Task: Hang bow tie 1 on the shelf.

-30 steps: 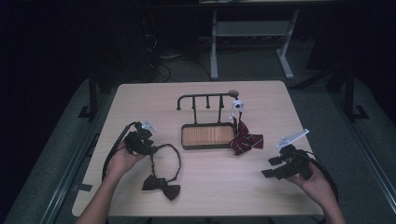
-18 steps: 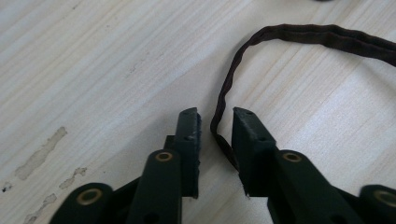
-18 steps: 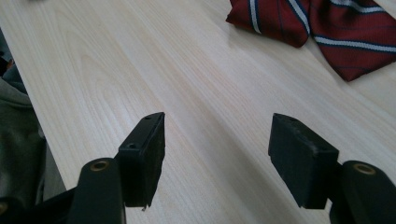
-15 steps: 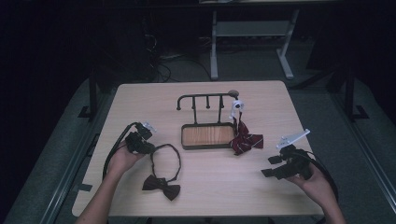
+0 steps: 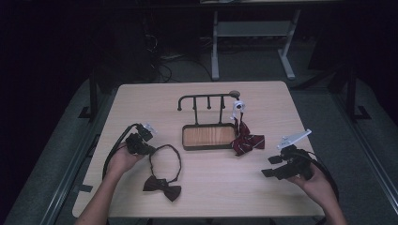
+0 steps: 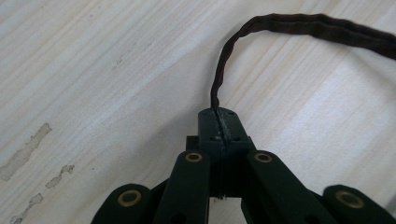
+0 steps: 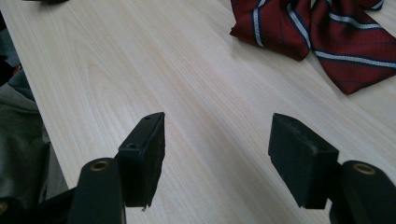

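In the high view, a pale wooden surface (image 5: 141, 101) with rounded corners stands in a dark room, with a grey floor around it and a white metal frame (image 5: 253, 40) at the upper middle of the picture. At the lower left, the left claw (image 5: 152, 151) has just been closing, and its jaws now pinch the thin neck strap (image 5: 165, 148) of a dark brown bow tie (image 5: 162, 187). The strap makes a loop on the wood, and the knotted bow lies below it, near the bottom edge. In the centre sits a black wire rack (image 5: 206, 99) with small pegs over a shallow tray (image 5: 209, 136) with a wooden floor. Just right of the tray, a dark red striped tie (image 5: 247, 141) lies crumpled, with a white clip (image 5: 237, 110) above it. At the lower right, the right claw (image 5: 268, 166) hovers with its jaws apart, holding nothing.

In the left gripper view, the black jaws meet at the centre, clamped on the strap (image 6: 224, 70), a narrow stitched fabric cord that curves up and off to the upper right. The wood shows fine grain and a few pale scuffs at the lower left.

In the right gripper view, two blunt black pads (image 7: 149, 154) stand wide apart over bare wood. The red tie (image 7: 322, 32), woven with white and blue stripes, lies at the upper right, well apart from the pads.
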Tool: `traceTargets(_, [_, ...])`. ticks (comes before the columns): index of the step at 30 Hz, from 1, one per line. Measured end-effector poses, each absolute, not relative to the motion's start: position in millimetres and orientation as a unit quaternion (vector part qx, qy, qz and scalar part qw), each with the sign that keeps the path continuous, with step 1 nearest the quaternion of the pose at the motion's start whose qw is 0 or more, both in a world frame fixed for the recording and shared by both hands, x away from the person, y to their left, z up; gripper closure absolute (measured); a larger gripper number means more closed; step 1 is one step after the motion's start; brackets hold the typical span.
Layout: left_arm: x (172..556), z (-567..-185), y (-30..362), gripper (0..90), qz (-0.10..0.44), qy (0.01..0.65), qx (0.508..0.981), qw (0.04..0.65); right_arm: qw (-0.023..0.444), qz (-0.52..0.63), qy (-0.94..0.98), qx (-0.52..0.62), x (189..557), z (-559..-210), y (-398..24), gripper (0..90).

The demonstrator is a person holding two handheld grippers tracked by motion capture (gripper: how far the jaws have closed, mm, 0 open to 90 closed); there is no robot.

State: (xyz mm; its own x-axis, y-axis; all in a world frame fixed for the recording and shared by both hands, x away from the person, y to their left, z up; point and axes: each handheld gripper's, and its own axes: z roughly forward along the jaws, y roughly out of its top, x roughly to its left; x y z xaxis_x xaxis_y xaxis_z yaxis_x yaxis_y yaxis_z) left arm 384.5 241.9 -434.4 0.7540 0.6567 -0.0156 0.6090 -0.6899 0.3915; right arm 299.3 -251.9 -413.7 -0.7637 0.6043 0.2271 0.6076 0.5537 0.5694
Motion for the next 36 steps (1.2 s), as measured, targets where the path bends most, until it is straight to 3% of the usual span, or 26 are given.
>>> traceTargets(36, [358,-355,230,90.0,0.065,0.267,0.931,0.241,0.013,-0.331,-0.881,-0.337,306,-417,-252,36.0])
